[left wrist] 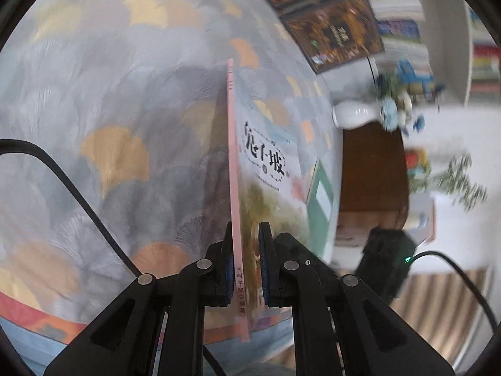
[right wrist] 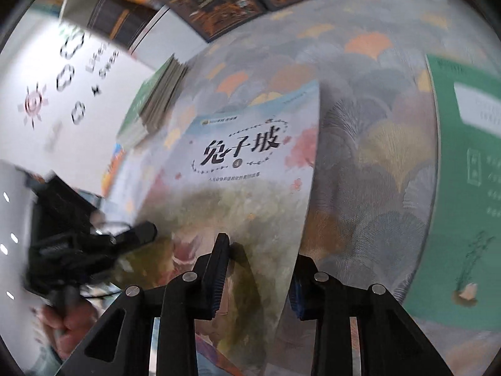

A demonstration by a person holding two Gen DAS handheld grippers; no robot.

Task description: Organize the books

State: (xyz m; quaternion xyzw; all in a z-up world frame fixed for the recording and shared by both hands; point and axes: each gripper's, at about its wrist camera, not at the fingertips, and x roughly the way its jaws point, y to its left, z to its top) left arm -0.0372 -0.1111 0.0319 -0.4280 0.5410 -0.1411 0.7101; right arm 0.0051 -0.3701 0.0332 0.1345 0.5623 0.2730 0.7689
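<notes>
A thin picture book with a pink spine (left wrist: 233, 169) and a pale cover with black title characters (right wrist: 241, 150) is held up over a patterned bedspread (left wrist: 125, 125). My left gripper (left wrist: 247, 269) is shut on the spine end of this book, which I see edge-on. In the right wrist view the left gripper (right wrist: 103, 244) appears as a blurred black shape at the book's left side, with a hand (right wrist: 62, 322) below it. My right gripper (right wrist: 260, 269) straddles the book's lower right edge with a wide gap; one finger (right wrist: 219, 269) lies over the cover.
A green book (right wrist: 463, 188) lies on the bedspread to the right. A stack of books (right wrist: 156, 103) sits at the bed's far left, and dark brown books (right wrist: 213, 3) lie at the top. A white vase (left wrist: 353, 114) stands on a wooden cabinet (left wrist: 372, 169) beside bookshelves (left wrist: 404, 15).
</notes>
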